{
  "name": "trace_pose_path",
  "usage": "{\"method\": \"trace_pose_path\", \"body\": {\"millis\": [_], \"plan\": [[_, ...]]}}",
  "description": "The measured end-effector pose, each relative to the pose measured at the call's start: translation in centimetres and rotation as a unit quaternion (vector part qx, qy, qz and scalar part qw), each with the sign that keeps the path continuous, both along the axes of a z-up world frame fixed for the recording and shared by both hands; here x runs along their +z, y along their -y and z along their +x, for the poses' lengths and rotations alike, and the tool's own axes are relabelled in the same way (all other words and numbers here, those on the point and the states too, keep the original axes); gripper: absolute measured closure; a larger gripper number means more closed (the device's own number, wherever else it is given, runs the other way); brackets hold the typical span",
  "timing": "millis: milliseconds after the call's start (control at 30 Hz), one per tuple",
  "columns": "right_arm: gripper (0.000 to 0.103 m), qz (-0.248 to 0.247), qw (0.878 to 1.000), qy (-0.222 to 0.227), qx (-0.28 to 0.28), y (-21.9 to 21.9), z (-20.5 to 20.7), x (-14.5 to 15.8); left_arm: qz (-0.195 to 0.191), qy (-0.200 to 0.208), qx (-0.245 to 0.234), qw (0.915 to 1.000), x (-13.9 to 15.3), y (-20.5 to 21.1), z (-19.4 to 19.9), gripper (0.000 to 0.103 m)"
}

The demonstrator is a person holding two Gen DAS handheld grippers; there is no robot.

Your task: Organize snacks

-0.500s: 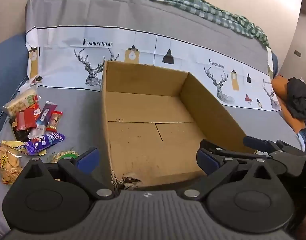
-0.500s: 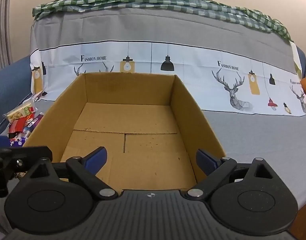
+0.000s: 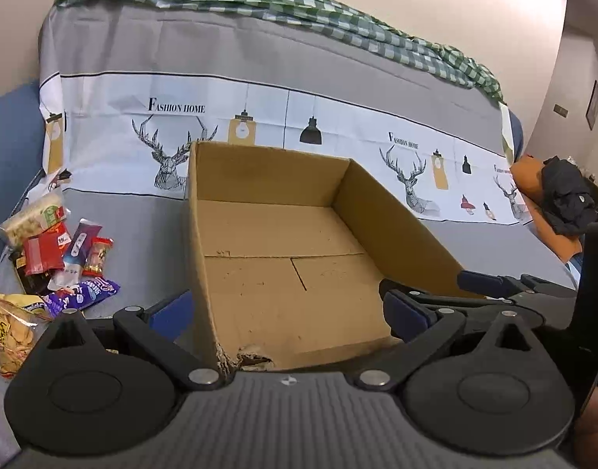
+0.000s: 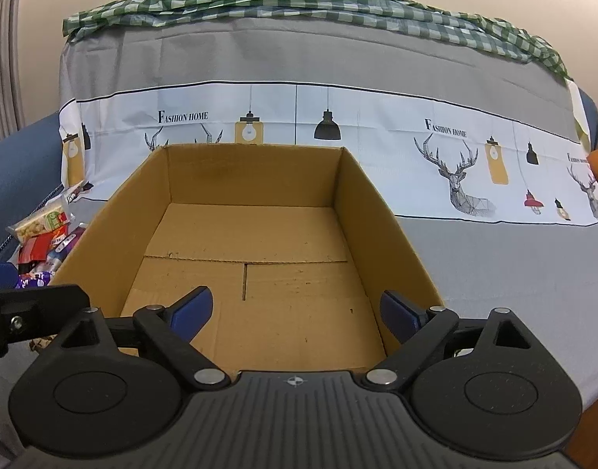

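Observation:
An open, empty cardboard box [image 3: 275, 230] stands on the grey sofa cover; it fills the middle of the right wrist view [image 4: 252, 230] too. A pile of snack packets [image 3: 52, 254] lies left of the box, with a bag of chips [image 3: 9, 332] nearest; part of the pile shows in the right wrist view [image 4: 45, 234]. My left gripper [image 3: 287, 308] is open and empty, straddling the box's near left corner. My right gripper [image 4: 295, 312] is open and empty over the box's near edge. The right gripper also shows at the right of the left wrist view [image 3: 506, 289].
The sofa back carries a grey and white printed cover [image 3: 260, 90] with a green checked cloth [image 3: 299, 4] on top. An orange cushion with dark clothing [image 3: 564, 199] lies at the far right. The box's near left corner is torn [image 3: 244, 359].
Both views have shifted only slightly; nothing was taken hold of or let go, and both grippers stay open.

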State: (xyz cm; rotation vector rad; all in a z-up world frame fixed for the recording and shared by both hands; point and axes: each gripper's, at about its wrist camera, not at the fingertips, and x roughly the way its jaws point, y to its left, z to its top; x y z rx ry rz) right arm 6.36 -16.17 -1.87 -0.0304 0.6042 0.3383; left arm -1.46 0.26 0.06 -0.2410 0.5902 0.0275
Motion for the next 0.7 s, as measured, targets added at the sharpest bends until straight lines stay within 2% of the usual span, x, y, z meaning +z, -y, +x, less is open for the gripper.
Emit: {"method": "trace_pose_path", "body": {"millis": [100,133,200,233,300,400,467,700], "plan": [[0.012,0.006,1.0,-0.002,-0.002,0.12,0.02,-0.1,0.002,0.002,-0.003,1.0,-0.05,-0.04,-0.12,0.001],[0.014,0.006,1.0,-0.003,-0.002,0.12,0.06,-0.13,0.022,-0.008,-0.004,0.9997,-0.1,-0.02,0.16,0.001],[0.015,0.009,1.0,-0.004,0.0,0.14,0.07,-0.15,0.022,-0.005,-0.006,0.9997,-0.09,0.03,0.06,0.001],[0.016,0.01,1.0,-0.003,0.0,0.15,0.05,-0.16,0.035,-0.008,-0.008,0.9993,-0.08,-0.03,0.19,0.001],[0.017,0.011,1.0,-0.003,0.001,0.07,0.05,-0.16,0.037,0.007,-0.011,0.9992,-0.12,0.05,0.1,0.003],[0.021,0.014,1.0,0.0,0.004,0.16,0.0,-0.2,0.032,0.014,-0.018,0.9992,-0.13,0.21,0.13,0.01],[0.022,0.013,1.0,0.003,0.007,0.07,-0.1,-0.2,0.03,0.015,-0.021,0.9992,-0.19,0.33,0.09,0.02],[0.034,0.006,1.0,0.021,0.014,-0.3,-0.5,-0.07,0.018,0.011,-0.031,0.9993,-0.26,-0.05,0.05,0.044]]}}
